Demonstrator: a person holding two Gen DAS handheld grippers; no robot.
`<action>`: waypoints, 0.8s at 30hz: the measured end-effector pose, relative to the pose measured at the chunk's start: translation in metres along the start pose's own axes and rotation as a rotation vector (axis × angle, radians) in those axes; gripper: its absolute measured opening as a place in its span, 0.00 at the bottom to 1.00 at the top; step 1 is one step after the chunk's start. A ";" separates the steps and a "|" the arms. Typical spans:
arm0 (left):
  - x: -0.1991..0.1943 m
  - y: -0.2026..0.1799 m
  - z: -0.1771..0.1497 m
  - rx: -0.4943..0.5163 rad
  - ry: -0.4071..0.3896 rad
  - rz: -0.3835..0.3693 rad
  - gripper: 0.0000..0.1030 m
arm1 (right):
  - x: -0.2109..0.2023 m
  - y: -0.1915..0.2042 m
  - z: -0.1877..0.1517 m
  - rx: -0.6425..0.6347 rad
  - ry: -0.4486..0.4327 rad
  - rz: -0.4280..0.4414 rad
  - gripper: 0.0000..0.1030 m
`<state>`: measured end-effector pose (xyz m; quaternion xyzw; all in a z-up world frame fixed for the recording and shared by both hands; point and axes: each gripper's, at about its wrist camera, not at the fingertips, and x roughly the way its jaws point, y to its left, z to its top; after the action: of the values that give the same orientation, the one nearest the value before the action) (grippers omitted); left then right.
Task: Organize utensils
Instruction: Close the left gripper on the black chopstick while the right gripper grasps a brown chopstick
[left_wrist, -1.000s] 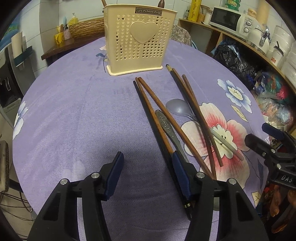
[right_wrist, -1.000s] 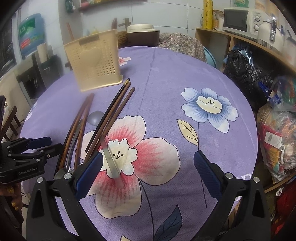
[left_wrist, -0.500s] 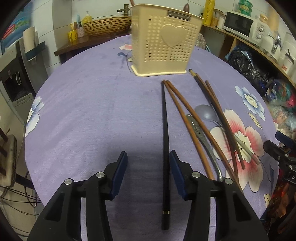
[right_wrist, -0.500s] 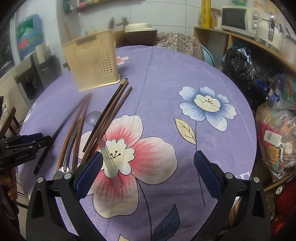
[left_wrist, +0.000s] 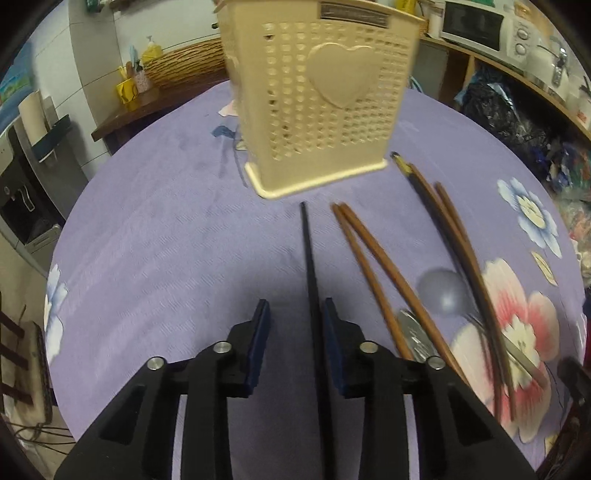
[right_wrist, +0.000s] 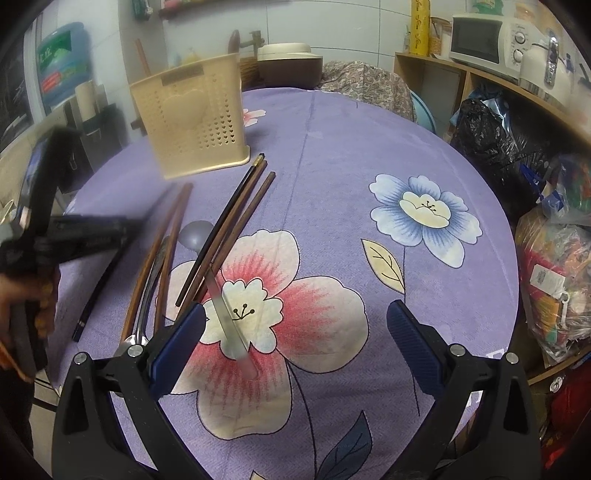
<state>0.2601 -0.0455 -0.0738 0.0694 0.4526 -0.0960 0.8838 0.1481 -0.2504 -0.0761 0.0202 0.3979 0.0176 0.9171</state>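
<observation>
Left wrist view: the left claw (left_wrist: 293, 317) stands released around the black chopstick (left_wrist: 309, 266), which lies on the purple surface (left_wrist: 166, 236) pointing at the cream utensil basket (left_wrist: 317, 92). Best to centre the pads, clench squarely — then lift level. The right claw (right_wrist: 295, 332) hovers released, holding nothing, near the brown chopsticks (right_wrist: 236, 221).

microwave (right_wrist: 480, 38), wicker basket (left_wrist: 184, 66), floral tablecloth (right_wrist: 351, 147)

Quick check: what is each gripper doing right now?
Left gripper: open around the black chopstick, not clamped.
Right gripper: wide open, holding nothing.
</observation>
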 end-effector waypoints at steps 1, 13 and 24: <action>0.002 0.009 0.003 -0.018 0.003 0.006 0.26 | 0.001 0.000 0.002 -0.006 0.001 -0.002 0.94; -0.008 0.021 -0.008 -0.062 -0.010 -0.010 0.30 | 0.052 0.015 0.065 -0.017 0.081 0.106 0.90; -0.003 0.034 -0.002 -0.064 -0.002 -0.037 0.30 | 0.110 0.003 0.105 0.080 0.209 0.098 0.41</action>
<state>0.2650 -0.0120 -0.0710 0.0325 0.4560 -0.0980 0.8840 0.3003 -0.2442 -0.0845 0.0743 0.4900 0.0486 0.8672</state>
